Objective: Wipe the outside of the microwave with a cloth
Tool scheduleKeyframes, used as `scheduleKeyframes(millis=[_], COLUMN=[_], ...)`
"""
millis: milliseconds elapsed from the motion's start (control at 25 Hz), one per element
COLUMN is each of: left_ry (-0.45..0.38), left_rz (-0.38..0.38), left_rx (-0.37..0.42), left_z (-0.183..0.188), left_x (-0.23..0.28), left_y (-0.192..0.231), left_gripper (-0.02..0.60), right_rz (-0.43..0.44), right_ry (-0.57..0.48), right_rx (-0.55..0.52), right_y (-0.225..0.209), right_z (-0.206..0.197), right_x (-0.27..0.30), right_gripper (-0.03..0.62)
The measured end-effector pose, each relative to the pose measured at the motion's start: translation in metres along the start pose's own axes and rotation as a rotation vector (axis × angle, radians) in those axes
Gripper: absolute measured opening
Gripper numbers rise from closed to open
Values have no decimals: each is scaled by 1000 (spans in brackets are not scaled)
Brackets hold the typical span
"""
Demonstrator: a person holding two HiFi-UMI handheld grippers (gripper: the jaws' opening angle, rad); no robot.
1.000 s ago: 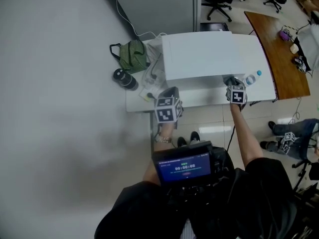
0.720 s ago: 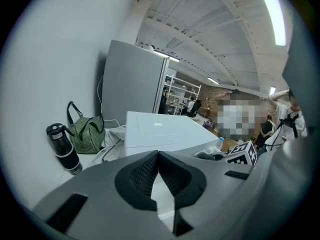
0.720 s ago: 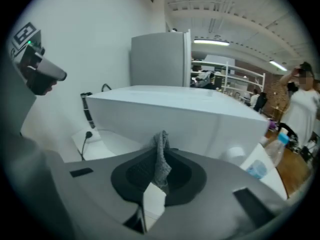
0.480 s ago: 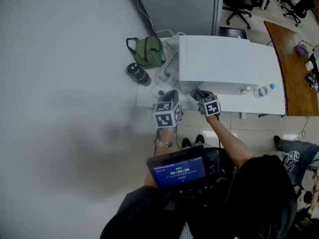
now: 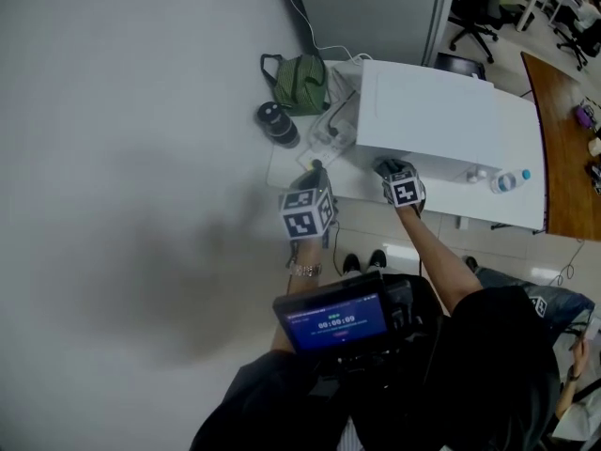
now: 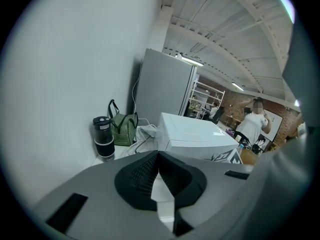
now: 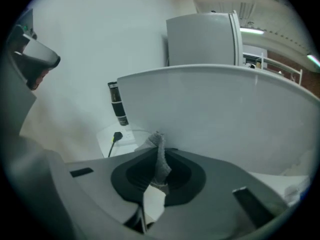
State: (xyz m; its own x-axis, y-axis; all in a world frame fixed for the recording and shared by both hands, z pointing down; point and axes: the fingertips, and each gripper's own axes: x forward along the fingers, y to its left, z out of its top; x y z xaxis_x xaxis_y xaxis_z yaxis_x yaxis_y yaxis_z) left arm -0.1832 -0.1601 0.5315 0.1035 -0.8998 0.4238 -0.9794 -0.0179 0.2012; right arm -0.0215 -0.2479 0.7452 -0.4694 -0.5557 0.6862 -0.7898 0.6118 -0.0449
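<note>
Swept right gripper [image 5: 391, 170] leftward along the front of the microwave [image 5: 441, 111], from the water bottle [image 5: 505, 180] end to the left front corner. Clamped tight on a grey cloth [image 7: 160, 156], top fold seemingly touching the white front face. Holding left gripper [image 6: 159, 158] idle by the table [image 5: 470, 209] edge, jaws pressed together on nothing. Probably mid-wipe on the front; likely still to do: top and sides. Keep cloth flat on the panel with steady pressure, overlap passes, then wrap round the left side. Watch the plug [image 7: 116, 136] and its cable beside that corner, plus black flask [image 5: 278, 125] and green bag [image 5: 302, 83] crowding the left side. Expect little reach behind, with grey cabinet [image 5: 376, 7] close at the back.
</note>
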Motion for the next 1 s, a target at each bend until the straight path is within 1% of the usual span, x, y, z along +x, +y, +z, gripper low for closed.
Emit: scheduleKeyframes(millis=[120, 280, 360, 480, 600, 640, 680, 760, 840, 1000], left_ry=[0, 9, 15, 16, 12, 12, 13, 14, 14, 18], left_rz=[-53, -133, -162, -188, -187, -182, -174, -150, -119, -59], left_rx=[6, 30, 42, 51, 54, 54, 55, 56, 55, 41], left_z=[1, 3, 2, 2, 3, 3, 2, 1, -1, -5], left_x=[13, 27, 32, 36, 36, 35, 34, 29, 24, 8], left_y=[-19, -53, -64, -73, -70, -67, -63, -53, -40, -18], left_gripper=[0, 0, 0, 0, 0, 0, 0, 0, 0, 0], right_rz=[-99, -260, -318, -373, -391, -378, -347, -242, -131, 47], right_ry=[15, 61, 76, 107, 98, 85, 63, 5, -28, -28], right_rx=[39, 112, 132, 159, 163, 165, 166, 146, 89, -38], right_y=[-55, -136, -166, -192, -189, -180, -166, -121, -69, 24], right_z=[-16, -54, -66, -79, -77, -73, -68, -50, -37, -20], right_x=[-34, -73, -84, -96, -100, -98, -95, -81, -60, -6], right_gripper=[28, 28, 28, 29, 28, 28, 28, 29, 29, 29])
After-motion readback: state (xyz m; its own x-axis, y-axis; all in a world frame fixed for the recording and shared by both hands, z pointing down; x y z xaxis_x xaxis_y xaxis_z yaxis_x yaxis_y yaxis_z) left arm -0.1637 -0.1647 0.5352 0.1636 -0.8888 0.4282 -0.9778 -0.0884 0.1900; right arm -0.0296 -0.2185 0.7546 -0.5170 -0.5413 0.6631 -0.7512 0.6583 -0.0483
